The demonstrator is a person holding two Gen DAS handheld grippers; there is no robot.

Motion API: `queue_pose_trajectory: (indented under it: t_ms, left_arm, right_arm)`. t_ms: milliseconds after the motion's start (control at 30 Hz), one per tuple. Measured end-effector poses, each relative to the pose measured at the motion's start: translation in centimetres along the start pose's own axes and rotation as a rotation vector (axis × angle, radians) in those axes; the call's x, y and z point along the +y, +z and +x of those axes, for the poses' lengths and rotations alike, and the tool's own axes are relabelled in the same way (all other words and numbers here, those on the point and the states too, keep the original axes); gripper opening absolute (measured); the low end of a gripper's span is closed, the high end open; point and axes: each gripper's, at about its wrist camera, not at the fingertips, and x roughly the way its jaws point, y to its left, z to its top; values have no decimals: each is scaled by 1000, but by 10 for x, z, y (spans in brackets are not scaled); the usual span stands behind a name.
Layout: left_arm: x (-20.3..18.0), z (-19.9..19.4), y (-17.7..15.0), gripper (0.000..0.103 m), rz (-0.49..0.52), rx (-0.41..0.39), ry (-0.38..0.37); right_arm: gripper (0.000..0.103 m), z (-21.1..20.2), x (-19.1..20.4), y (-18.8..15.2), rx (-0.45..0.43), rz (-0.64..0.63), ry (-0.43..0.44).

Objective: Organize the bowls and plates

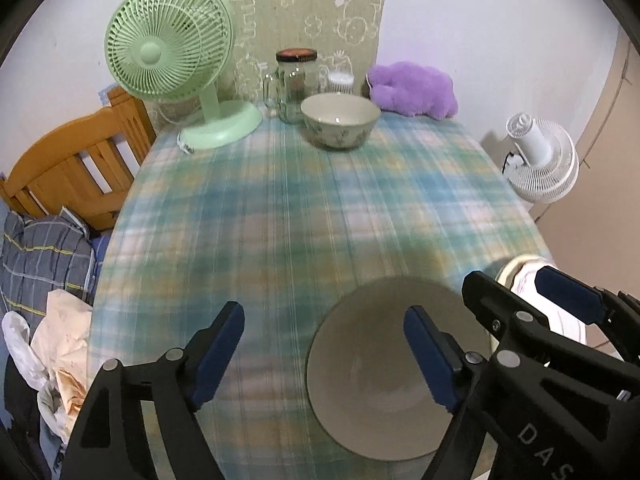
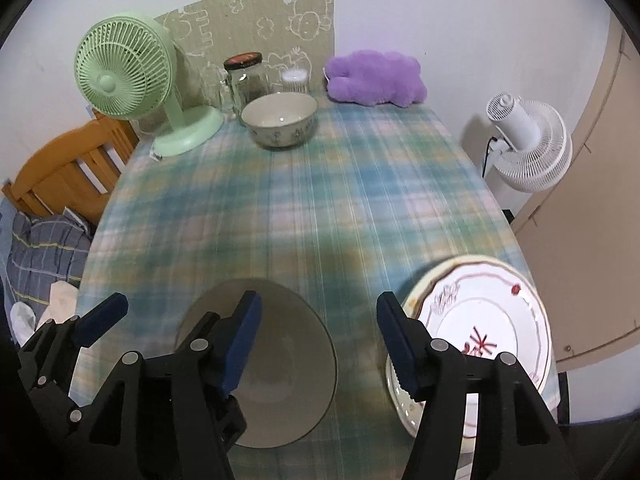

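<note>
A plain grey bowl (image 1: 376, 368) (image 2: 272, 368) sits on the checked tablecloth near the front edge. Right of it lies a stack of white plates (image 2: 484, 320) (image 1: 516, 270) with red-brown decoration. A flower-patterned bowl (image 1: 340, 124) (image 2: 280, 122) stands at the far end. My left gripper (image 1: 324, 318) is open above the grey bowl's left rim, holding nothing. My right gripper (image 2: 319, 304) (image 1: 510, 280) is open too, with its left finger over the grey bowl, its right finger over the plates' left edge and bare cloth between them. One left-gripper finger (image 2: 108, 314) shows in the right wrist view.
At the table's far end stand a green fan (image 1: 168, 56), a glass jar (image 1: 297, 80), a cardboard sheet (image 1: 308, 20) and a purple plush (image 1: 412, 88). A white fan (image 2: 528, 144) stands off the right edge. A wooden chair (image 1: 76, 164) and bedding (image 1: 40, 256) lie left.
</note>
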Motion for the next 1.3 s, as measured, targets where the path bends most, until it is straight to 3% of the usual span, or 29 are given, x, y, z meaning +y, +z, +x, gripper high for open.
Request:
queue_pose_trajectory:
  t_ms: [467, 833, 1100, 1300]
  left_arm:
    - [-25, 16, 81, 86, -110, -83, 111]
    - [-37, 60, 149, 85, -186, -111, 213]
    - [-40, 95, 195, 85, -166, -131, 238]
    - [-28, 128, 211, 84, -198, -105, 245]
  right_arm:
    - [64, 15, -26, 87, -82, -87, 72]
    - [64, 66, -41, 167, -118, -130, 149]
    - [64, 110, -41, 219, -117, -115, 180]
    - [64, 144, -31, 241, -100, -134, 190]
